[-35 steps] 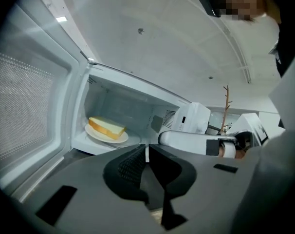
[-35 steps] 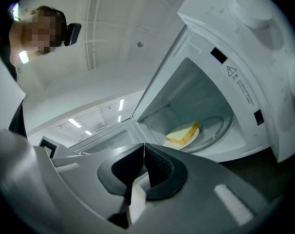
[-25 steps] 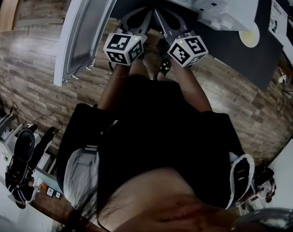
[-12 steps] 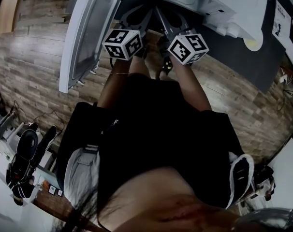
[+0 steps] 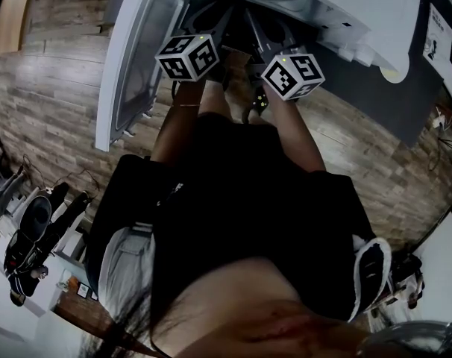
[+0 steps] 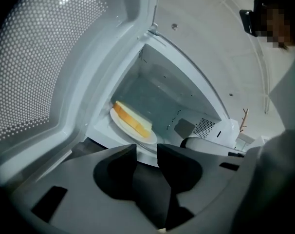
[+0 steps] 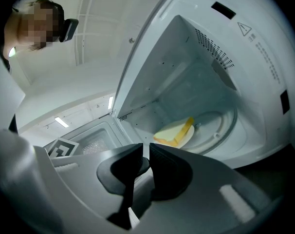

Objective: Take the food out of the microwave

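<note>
A slice of yellow bread (image 6: 132,120) lies on a white plate (image 6: 119,126) inside the open microwave (image 7: 196,72). The right gripper view shows the same bread (image 7: 179,133) on the plate (image 7: 169,130). My left gripper (image 6: 146,150) points at the plate from just outside the cavity. Its jaws have just been opening and stand apart, with nothing between them. My right gripper (image 7: 146,152) is shut and empty, a little short of the plate. In the head view both marker cubes, the left (image 5: 187,57) and the right (image 5: 293,75), sit in front of the opening.
The microwave door (image 5: 136,58) hangs open at the left, its perforated window (image 6: 40,67) close beside my left gripper. A glass turntable ring (image 7: 225,126) lies under the plate. Below is wood-plank floor (image 5: 47,110), with clutter (image 5: 32,230) at the lower left.
Both marker cubes have shifted a little up the picture, toward the microwave opening. The left cube has rolled slightly.
</note>
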Available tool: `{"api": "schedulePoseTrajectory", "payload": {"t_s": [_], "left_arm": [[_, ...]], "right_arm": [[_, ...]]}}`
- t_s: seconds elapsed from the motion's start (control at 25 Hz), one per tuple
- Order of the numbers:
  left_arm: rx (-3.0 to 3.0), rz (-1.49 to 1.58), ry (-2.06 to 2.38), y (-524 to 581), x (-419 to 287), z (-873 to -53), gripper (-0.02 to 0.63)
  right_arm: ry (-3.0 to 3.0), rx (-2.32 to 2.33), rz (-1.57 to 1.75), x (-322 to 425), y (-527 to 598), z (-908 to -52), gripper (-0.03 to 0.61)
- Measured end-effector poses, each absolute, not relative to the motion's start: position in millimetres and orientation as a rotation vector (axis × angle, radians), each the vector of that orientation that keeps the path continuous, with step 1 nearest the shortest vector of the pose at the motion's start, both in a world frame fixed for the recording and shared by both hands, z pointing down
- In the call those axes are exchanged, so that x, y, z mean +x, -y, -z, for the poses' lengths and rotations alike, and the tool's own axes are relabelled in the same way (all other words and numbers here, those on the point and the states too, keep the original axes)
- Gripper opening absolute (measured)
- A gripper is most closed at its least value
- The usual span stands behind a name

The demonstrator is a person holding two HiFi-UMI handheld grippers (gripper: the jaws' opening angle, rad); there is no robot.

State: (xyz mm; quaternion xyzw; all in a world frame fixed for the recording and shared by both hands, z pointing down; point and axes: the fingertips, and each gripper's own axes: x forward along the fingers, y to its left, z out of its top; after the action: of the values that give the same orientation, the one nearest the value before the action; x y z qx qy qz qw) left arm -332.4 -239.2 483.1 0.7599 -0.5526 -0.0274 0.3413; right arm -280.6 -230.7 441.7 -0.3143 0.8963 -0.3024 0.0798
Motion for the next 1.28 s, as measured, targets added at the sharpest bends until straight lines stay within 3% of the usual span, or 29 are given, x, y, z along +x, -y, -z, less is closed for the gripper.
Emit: {"api": "schedulePoseTrajectory", "payload": {"t_s": [0.6,1.28], "left_arm": [[1.725,0.380,1.367,268,-351,-495,0.115],[1.617,0.492,1.339,285,-360,-498,0.112]], "right_arm": [[-2.663,-0.994,0.902,-272,246,-444,0.015],[-2.627,-1.040,0.871,-262,254,-441,0.015]]}}
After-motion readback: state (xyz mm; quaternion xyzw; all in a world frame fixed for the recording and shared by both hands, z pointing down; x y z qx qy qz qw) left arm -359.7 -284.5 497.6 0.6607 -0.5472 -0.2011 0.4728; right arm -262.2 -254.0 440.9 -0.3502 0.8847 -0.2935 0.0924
